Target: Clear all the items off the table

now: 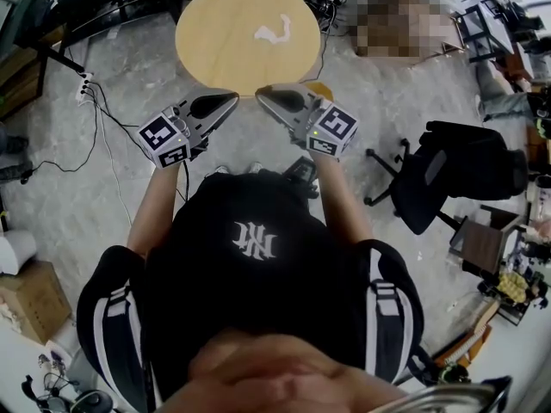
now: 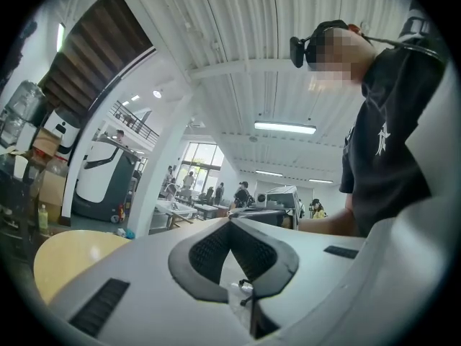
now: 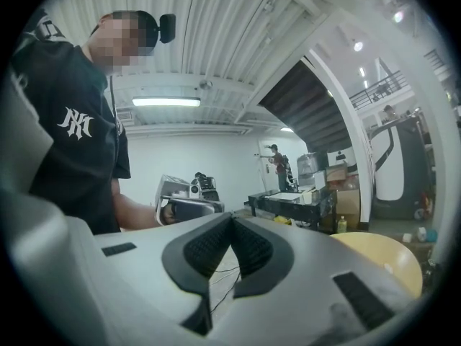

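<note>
A round wooden table [image 1: 219, 24] stands ahead of me with one white crumpled item [image 1: 274, 32] lying on its right half. My left gripper [image 1: 234, 98] and right gripper [image 1: 260, 94] hover just short of the table's near edge, tips pointing at each other and almost meeting. Both are shut with nothing between the pads. In the left gripper view the closed jaws [image 2: 230, 220] point past the table's edge [image 2: 68, 254]. In the right gripper view the closed jaws [image 3: 232, 216] face the left gripper [image 3: 184, 200], with the table [image 3: 382, 254] at the right.
A black office chair [image 1: 448, 175] stands to the right on the concrete floor. Cables [image 1: 99, 123] and a power strip [image 1: 83, 84] lie at the left. A cardboard box [image 1: 30, 299] sits lower left. Desks and clutter line the room's edges.
</note>
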Demonstrator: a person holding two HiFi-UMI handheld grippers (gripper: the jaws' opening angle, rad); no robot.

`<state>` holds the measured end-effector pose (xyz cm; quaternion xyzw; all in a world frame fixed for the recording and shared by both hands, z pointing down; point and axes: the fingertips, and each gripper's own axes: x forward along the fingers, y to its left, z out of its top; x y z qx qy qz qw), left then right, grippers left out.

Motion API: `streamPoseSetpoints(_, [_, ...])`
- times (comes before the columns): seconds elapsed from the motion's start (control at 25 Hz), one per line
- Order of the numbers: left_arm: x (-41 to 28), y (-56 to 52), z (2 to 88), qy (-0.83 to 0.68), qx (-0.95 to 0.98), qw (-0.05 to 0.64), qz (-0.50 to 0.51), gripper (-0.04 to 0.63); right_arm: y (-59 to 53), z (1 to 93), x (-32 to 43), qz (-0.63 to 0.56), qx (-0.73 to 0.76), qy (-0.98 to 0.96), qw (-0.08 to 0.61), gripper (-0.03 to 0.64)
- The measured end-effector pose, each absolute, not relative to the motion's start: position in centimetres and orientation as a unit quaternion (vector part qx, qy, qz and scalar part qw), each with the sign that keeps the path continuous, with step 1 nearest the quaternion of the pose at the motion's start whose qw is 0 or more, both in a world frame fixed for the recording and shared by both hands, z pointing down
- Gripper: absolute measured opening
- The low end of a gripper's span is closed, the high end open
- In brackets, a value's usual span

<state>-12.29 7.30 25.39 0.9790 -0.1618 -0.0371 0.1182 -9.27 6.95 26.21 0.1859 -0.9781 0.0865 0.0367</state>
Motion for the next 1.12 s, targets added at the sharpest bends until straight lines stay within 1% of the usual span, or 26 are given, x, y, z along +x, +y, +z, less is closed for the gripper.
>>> streamPoseSetpoints(0.48, [-15.0, 6.2, 28.1, -0.154, 0.981, 0.115, -0.021, 0.012, 5.9, 27.9, -11.1, 0.083, 0.202, -0.975, 0.052, 0.005])
streamPoseSetpoints(0.72, [-15.4, 3.6, 30.2, -0.161, 0.978, 0.133, -0.014, 0.012, 2.9, 29.1, -9.5, 0.07, 0.238, -0.967, 0.066, 0.011])
streamPoseSetpoints(0.84, [-15.0, 1.1, 31.6, -0.169, 0.978, 0.126, 0.007, 0.012, 0.0, 31.1, -8.1, 0.082, 0.251, -0.962, 0.074, 0.06])
streamPoseSetpoints(0.92, [-14.2, -1.2, 32.7, -0.175, 0.976, 0.124, 0.022, 0.012, -2.7, 33.0, -7.0, 0.087, 0.258, -0.959, 0.084, 0.068])
streamPoseSetpoints(0.96, [-13.8, -2.5, 33.3, -0.179, 0.975, 0.126, 0.029, 0.012, -4.3, 34.0, -6.4, 0.09, 0.261, -0.957, 0.09, 0.112])
streamPoseSetpoints(1.0, [-13.5, -3.9, 34.1, -0.182, 0.974, 0.13, 0.036, 0.012, -6.0, 35.1, -5.9, 0.094, 0.265, -0.955, 0.096, 0.14])
streamPoseSetpoints(1.08, [-12.9, -6.6, 35.9, -0.187, 0.971, 0.143, 0.051, 0.012, -9.6, 37.4, -4.8, 0.103, 0.271, -0.951, 0.105, 0.163])
streamPoseSetpoints(1.12, [-12.8, -7.9, 36.9, -0.189, 0.969, 0.149, 0.061, 0.012, -11.4, 38.5, -4.3, 0.108, 0.274, -0.949, 0.109, 0.186])
